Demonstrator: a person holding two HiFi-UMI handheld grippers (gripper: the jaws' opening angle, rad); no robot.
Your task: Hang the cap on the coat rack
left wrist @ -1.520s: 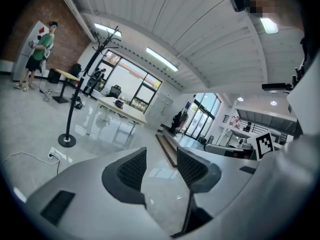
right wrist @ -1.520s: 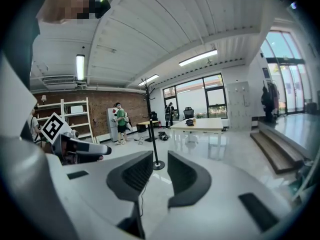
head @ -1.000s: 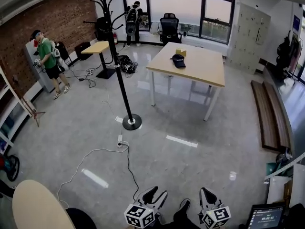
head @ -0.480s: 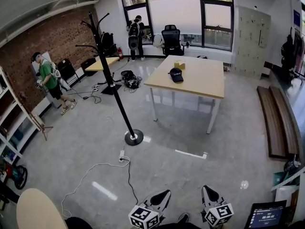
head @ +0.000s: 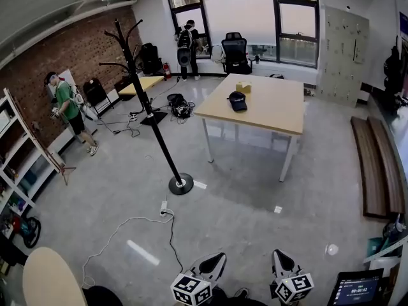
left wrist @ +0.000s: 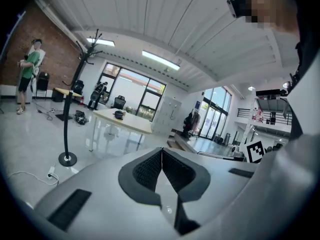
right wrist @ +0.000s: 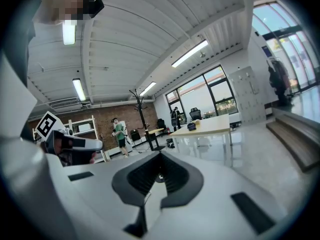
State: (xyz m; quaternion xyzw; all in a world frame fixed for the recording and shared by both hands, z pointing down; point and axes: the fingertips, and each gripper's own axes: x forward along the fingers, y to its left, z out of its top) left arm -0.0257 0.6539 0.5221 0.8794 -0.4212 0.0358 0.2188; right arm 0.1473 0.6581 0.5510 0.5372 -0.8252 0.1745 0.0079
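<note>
Got the left gripper pinched fully closed on nothing, shut right to the tips. Same deal for the right gripper, tips together and empty. Holding both low at 6 o'clock of the head view, side by side, pointed out across the room.

Looking straight out from there at 12: spotted the cap, dark, lying on the table toward its far side, well apart from both grippers. Got a small yellow box just beside it, at its 12.

Over at 11: found the rack, black, standing on its round base on the floor, well apart from the table. Not wearing the cap yet. Seeing a white cable snaking over the floor between rack and grippers.

Further out: noticed a person in green at 10 by the brick wall, another person at the window, a bench at 2, a round tabletop at 9
</note>
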